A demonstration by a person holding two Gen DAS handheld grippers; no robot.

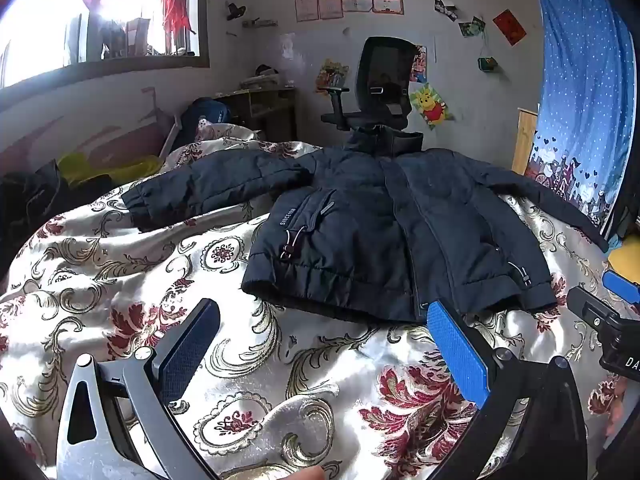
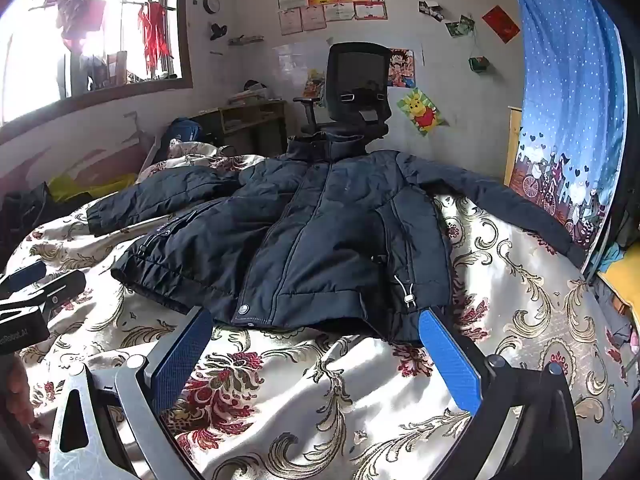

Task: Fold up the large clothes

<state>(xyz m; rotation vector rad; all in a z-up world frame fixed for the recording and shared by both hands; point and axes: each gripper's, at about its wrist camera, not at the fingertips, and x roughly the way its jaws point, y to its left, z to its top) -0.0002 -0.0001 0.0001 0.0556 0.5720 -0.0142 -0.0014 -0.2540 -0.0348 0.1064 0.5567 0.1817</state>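
A dark navy padded jacket (image 1: 380, 232) (image 2: 320, 240) lies front-up and zipped on a floral bed cover (image 1: 160, 280) (image 2: 520, 300), collar at the far end, both sleeves spread out sideways. My left gripper (image 1: 324, 320) is open just short of the jacket's hem, nothing between its blue pads. My right gripper (image 2: 316, 328) is open too, with its fingertips at the hem's near edge and only the bed cover between them. Each gripper shows at the edge of the other's view: the right gripper (image 1: 612, 320) and the left gripper (image 2: 36, 292).
A black office chair (image 1: 380, 88) (image 2: 352, 92) stands behind the bed by a small desk (image 1: 264, 108). A blue curtain (image 1: 588, 80) hangs at the right. Dark clothes and a yellow item (image 1: 100, 168) lie at the bed's left. A window (image 1: 100, 12) is on the left wall.
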